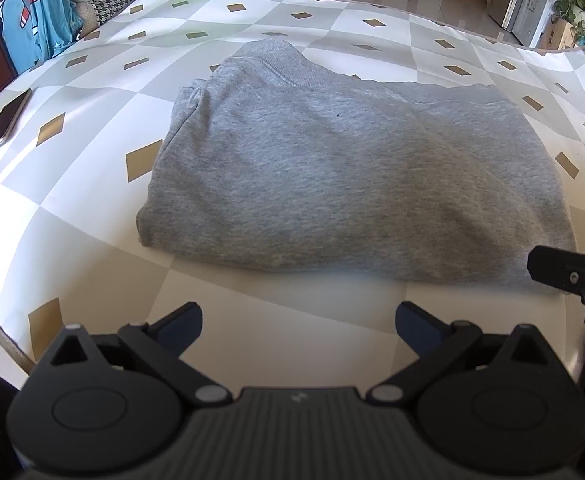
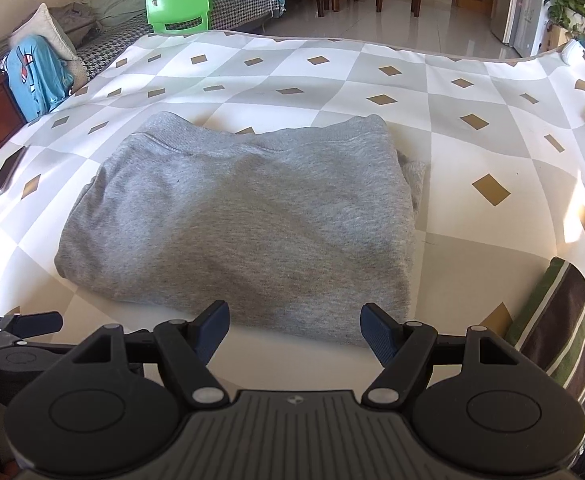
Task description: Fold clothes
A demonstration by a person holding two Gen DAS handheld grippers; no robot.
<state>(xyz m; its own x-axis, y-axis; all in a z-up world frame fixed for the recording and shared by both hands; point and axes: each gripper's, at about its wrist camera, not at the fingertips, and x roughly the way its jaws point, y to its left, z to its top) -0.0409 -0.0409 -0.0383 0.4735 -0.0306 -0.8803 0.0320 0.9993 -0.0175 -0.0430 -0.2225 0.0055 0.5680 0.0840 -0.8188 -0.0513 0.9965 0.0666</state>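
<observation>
One grey sweatshirt (image 1: 332, 168) lies folded into a rough rectangle at mid-counter (image 1: 104, 92), ribbed hem on the far side. Two grippers: left gripper (image 1: 298, 326) and right gripper (image 2: 294, 330), both just short of the near edge of the sweatshirt, jaws wide, nothing between them. One phone (image 1: 2, 124) near the left counter edge. One green chair (image 2: 180, 4) beyond the counter. One striped cloth (image 2: 560, 336) at the near right.

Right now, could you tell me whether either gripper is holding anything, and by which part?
Nothing is held: the left gripper and right gripper are open, short of the folded grey sweatshirt.
</observation>
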